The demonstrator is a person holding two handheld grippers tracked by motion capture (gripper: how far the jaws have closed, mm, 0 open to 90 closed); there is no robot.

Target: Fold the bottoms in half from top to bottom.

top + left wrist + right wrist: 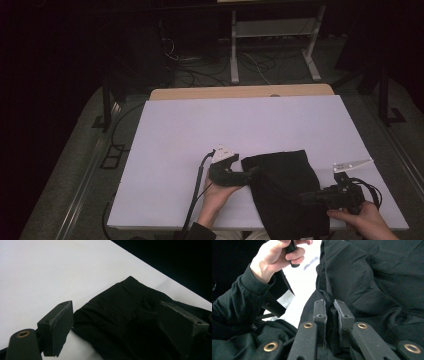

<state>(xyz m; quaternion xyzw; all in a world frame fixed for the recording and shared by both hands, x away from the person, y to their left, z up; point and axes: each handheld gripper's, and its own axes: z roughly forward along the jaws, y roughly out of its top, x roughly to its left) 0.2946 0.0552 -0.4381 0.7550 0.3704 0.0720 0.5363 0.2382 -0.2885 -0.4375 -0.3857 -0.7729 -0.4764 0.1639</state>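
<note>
Right now I'm looking down at the white table (200, 130), where the black garment (285, 190) is lying crumpled at the near edge, its lower part hanging over toward me. I'm holding the left gripper (245, 176) at the garment's left edge; in the left gripper view its jaws are standing wide apart, one pad over bare table and the other over the dark cloth (125, 315), with nothing pinched between them. I'm keeping the right gripper (306, 198) low on the garment's right side; in the right gripper view its jaws are sitting almost together with a narrow gap, and I cannot tell whether any fold of fabric is caught there.
</note>
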